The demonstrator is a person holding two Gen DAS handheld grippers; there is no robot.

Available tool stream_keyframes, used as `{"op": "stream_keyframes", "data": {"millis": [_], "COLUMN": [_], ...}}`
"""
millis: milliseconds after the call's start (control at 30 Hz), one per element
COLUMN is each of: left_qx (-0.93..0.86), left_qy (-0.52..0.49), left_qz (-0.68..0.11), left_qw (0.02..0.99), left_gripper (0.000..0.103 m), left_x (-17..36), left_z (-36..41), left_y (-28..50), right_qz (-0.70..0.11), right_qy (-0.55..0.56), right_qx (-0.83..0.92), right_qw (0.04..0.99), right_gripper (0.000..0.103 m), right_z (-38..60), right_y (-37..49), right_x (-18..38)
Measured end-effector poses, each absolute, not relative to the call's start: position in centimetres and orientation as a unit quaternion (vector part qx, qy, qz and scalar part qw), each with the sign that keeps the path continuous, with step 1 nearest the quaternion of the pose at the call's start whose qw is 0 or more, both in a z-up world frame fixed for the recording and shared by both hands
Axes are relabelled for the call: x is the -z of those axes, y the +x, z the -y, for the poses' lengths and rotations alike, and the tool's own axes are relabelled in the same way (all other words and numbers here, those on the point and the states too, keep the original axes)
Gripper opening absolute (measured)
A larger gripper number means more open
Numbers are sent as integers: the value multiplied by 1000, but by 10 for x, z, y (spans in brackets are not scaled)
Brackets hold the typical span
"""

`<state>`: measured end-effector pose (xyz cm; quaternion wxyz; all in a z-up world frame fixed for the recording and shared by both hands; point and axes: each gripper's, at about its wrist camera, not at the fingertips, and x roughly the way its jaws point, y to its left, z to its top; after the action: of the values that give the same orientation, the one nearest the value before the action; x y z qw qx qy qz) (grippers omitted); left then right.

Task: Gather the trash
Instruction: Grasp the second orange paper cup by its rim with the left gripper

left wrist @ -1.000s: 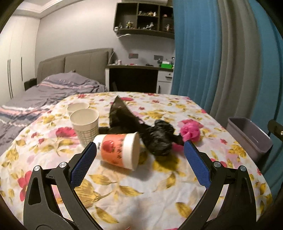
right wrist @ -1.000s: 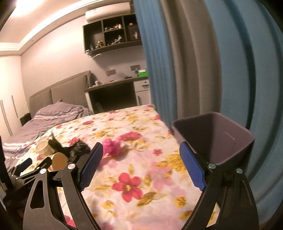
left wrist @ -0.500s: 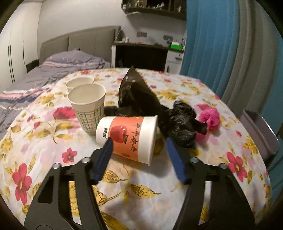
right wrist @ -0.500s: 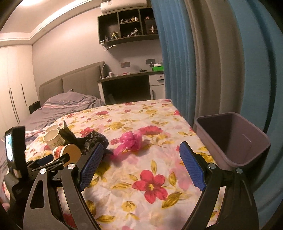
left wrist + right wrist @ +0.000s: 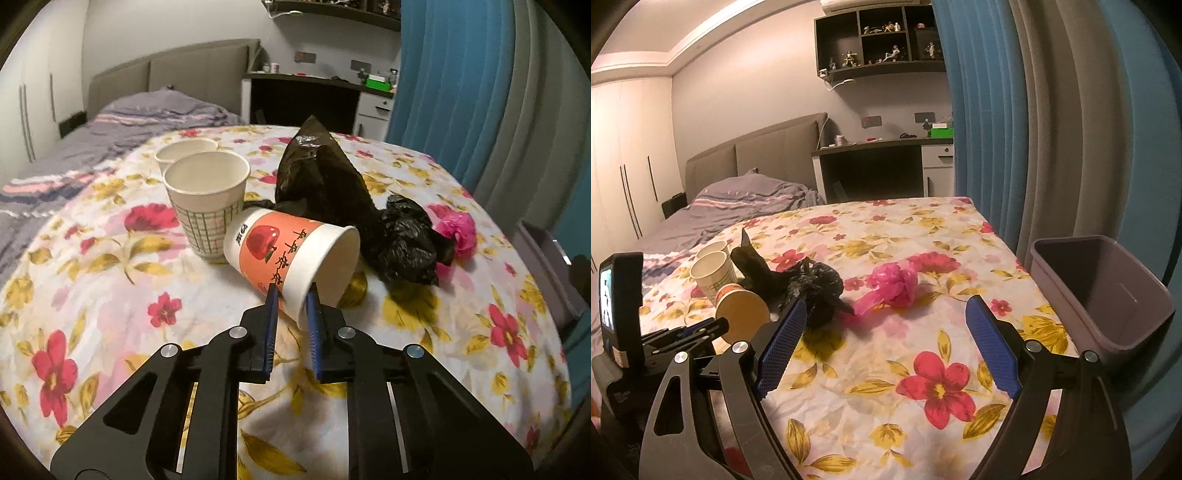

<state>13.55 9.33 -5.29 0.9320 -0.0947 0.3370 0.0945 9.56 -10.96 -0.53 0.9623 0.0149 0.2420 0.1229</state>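
Left gripper [image 5: 291,295] jaws just closed onto the cup [image 5: 291,251] rim; only the right view shows the bin [image 5: 1100,295] interior.

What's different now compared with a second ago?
The left gripper moved in toward the tipped apple-print cup, and its fingers have just been closing; they now pinch the cup's rim. The right gripper drifted sideways, still open. Upright cups, black bags and bin haven't moved.
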Motion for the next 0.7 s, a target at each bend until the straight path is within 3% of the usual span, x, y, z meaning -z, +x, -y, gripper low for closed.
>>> {"op": "stream_keyframes", "data": {"millis": [133, 367, 700], "left_qx": [-78, -76, -36], "left_qy": [-110, -85, -99], "left_qz": [-334, -320, -288], "left_qw": [933, 941, 952], "left_gripper": [14, 2, 2], "left_x": [53, 48, 32], "left_z": [-102, -106, -121], "left_y": [128, 115, 81], "right_qz": [-243, -245, -266], "right_qy": [10, -2, -17], "right_qx": [-127, -141, -152], "right_qw": [962, 959, 952], "right_gripper": [85, 85, 83], "right_z": [102, 85, 57], "right_y": [95, 97, 113], "right_x": [5, 5, 19]}}
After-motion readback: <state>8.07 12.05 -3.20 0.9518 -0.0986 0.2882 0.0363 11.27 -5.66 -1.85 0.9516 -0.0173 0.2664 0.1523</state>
